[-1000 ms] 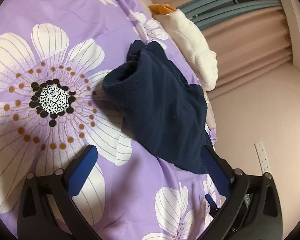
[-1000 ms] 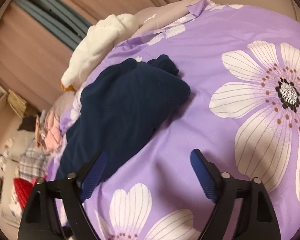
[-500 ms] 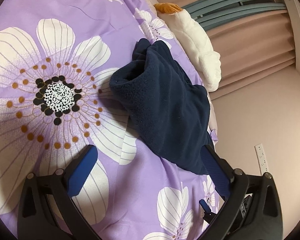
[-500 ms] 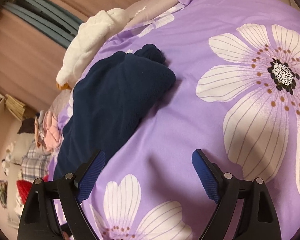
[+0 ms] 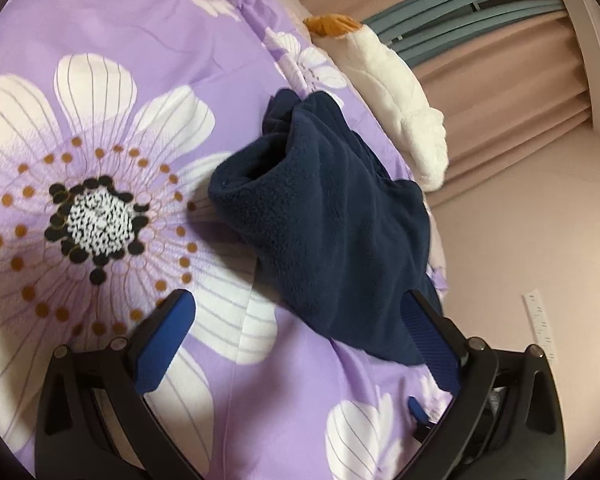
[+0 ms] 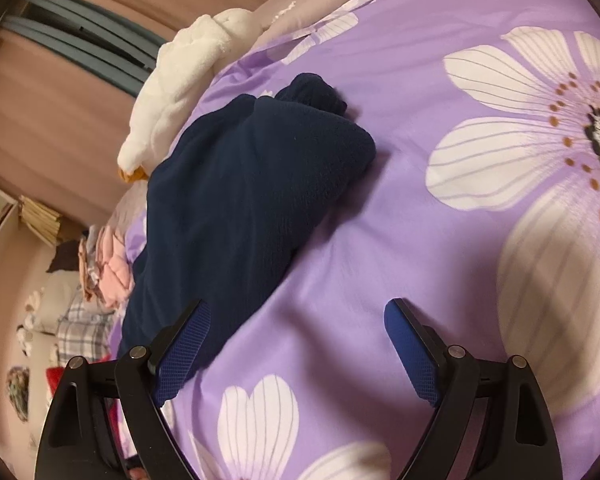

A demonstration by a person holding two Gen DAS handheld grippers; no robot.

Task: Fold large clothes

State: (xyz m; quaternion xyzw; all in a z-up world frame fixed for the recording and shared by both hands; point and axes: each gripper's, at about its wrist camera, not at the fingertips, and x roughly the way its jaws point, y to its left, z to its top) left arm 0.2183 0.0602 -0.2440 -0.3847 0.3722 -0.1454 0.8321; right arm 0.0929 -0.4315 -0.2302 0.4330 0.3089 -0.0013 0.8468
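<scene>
Both tongs, left and right, hang released beside the bundled navy fleece, which next needs grasping and spreading.

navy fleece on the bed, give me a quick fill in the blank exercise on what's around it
The navy fleece lies on a purple cover printed with big white ____.
The plush toy beyond the fleece is mostly ____.
Both the left gripper and right gripper have their jaws ____.

Missing words: flowers; white; open
</scene>
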